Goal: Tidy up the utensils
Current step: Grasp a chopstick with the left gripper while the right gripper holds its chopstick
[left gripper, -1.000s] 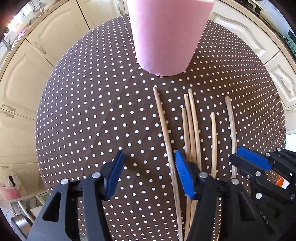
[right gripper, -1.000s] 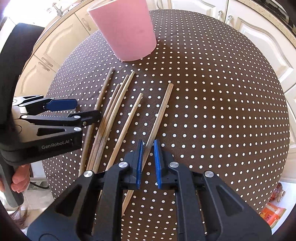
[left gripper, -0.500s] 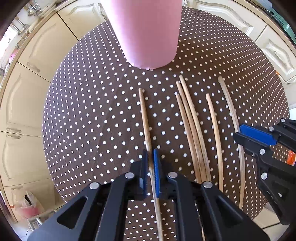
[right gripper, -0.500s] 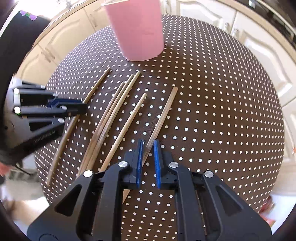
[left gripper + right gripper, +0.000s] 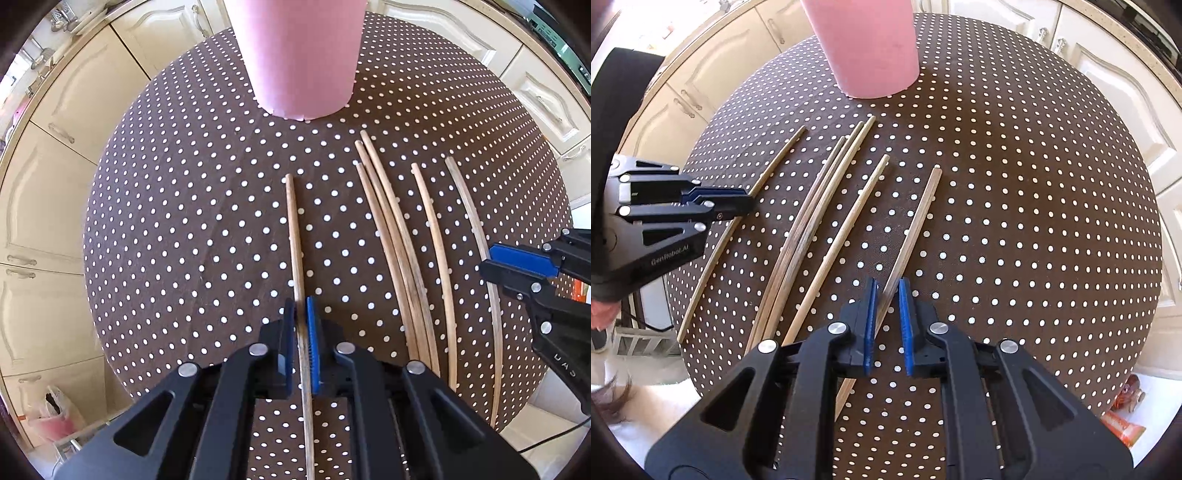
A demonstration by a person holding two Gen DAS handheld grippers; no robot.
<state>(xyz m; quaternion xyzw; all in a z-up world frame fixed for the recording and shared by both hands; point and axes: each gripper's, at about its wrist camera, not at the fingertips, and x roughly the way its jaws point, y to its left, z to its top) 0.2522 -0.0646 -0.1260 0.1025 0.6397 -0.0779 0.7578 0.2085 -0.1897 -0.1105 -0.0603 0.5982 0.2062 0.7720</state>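
Both cams are wrist fisheyes, close above the polka-dot desk [image 5: 177,221], looking steeply down along each tool's fingers. Left wrist view: left tool [image 5: 302,325] fills the bottom edge, right tool [image 5: 517,262] enters at the right edge. Right wrist view: right tool [image 5: 886,306] at bottom, left tool [image 5: 738,201] at the left edge. Shared: pink cup [image 5: 299,55] at top, the row of wooden sticks [image 5: 391,236], the dotted desk, cream cabinets [image 5: 48,155] around the rim.
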